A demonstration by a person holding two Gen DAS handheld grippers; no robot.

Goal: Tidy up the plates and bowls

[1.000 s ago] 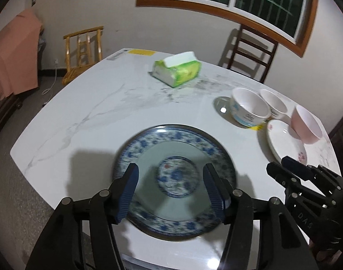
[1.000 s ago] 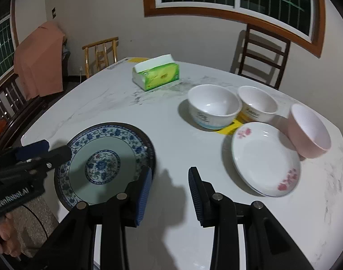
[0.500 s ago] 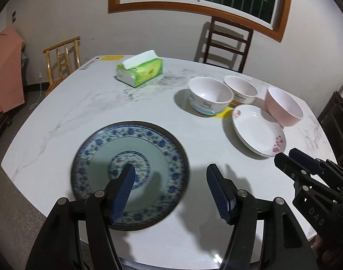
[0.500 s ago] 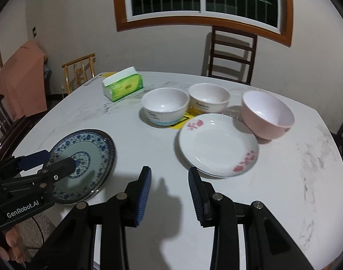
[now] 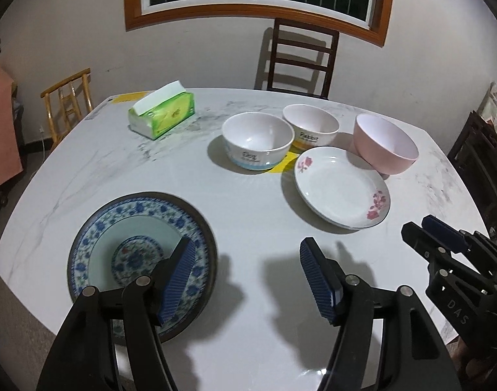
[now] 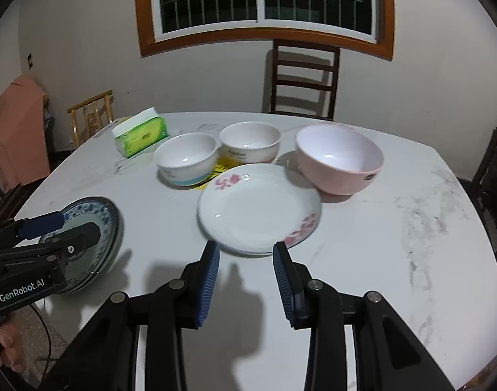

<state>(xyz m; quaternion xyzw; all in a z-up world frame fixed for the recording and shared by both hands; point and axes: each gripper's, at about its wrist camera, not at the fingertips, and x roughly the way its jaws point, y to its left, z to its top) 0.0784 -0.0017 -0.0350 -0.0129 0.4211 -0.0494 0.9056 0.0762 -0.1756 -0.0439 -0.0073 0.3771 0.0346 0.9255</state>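
Left wrist view: the left gripper (image 5: 248,277), ribbed blue pads spread wide and empty, hovers over the glossy marbled white table (image 5: 248,202) beside the round blue-patterned porcelain plate (image 5: 134,238). The right gripper (image 6: 245,277), jaws narrower and empty, sits just before the shallow white flowered plate (image 6: 258,208), near two white ceramic bowls (image 6: 186,158) and a smooth pink bowl (image 6: 339,159).

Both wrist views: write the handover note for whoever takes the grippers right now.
Left gripper: open, empty, above the table's near edge beside the blue-patterned round plate.
Right gripper: open, empty, just short of the white floral plate.
Two white bowls and the pink bowl stand behind that plate on the marble table.
Done: nothing stacked.
Left: stack plates, nest bowls.
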